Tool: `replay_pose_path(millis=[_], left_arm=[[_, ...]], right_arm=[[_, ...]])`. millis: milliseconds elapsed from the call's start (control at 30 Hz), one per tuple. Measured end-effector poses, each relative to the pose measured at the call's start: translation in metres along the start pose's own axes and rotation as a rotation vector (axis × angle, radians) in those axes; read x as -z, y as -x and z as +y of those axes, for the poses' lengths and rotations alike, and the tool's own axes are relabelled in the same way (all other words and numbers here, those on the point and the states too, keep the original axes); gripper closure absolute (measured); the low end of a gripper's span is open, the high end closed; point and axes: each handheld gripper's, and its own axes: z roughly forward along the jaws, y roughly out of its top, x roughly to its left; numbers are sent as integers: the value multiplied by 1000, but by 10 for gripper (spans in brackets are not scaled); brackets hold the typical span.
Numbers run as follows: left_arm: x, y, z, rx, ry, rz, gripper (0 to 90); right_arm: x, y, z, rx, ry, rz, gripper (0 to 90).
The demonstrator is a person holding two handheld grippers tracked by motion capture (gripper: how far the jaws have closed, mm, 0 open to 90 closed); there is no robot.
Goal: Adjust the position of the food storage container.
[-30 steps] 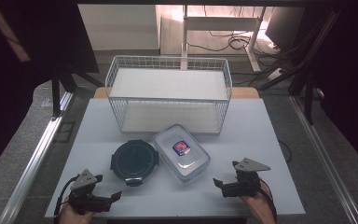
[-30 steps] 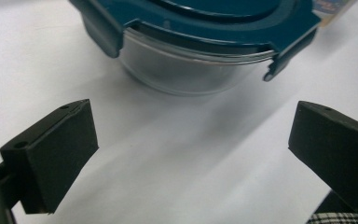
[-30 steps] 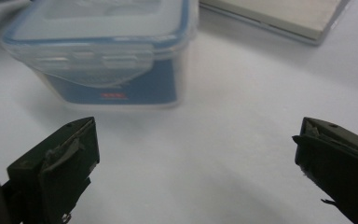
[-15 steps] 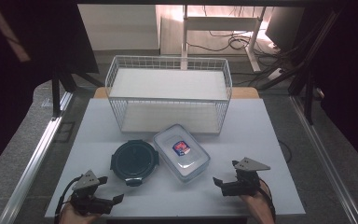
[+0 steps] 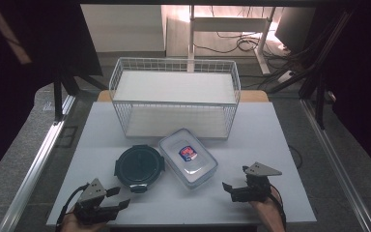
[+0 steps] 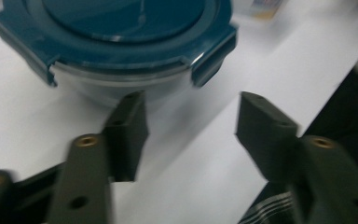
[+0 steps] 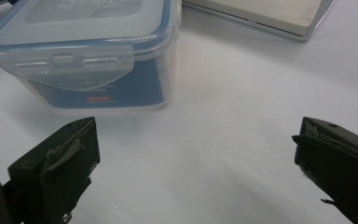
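Dark-lidded round container [image 5: 139, 167] just ahead of left tongs [image 5: 112, 198], half-closing, empty: reopen, straddle lid. Right tongs [image 5: 234, 190] wide, empty.

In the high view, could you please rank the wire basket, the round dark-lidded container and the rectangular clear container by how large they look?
1. Wire basket, clearly the largest.
2. Rectangular clear container.
3. Round dark-lidded container.
The two containers look close in size; the rectangular one seems slightly larger, so that order is unsure.
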Motion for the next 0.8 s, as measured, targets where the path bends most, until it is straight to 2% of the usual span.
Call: replay_pose_path(millis=[67,100,267,333,433,600,700,800], left_arm=[[2,3,5,19,24,-45,534],[2,4,7,18,27,-55,585],[-8,20,22,-17,30,-76,816],[-14,23,27,-27,6,-99,828],[-26,29,35,-45,-29,-105,872],[-44,33,52,-50,-35,-111,899],[-56,34,61,-38,-36,-113,900],[-69,36,67,-39,-55,-102,900]], right_arm=[[-1,0,0,-4,-15,-1,0],[-1,0,0,-7,-23,-2,0],[0,1,0,-10,-26,-10,0],[0,1,0,-10,-27,-11,0],[-1,1,0,-15,-36,-9,0],[-2,0,-1,-20,-56,-4,0],[-3,-1,0,-15,-61,-3,0],[-3,0,-1,-18,-66,-1,0]])
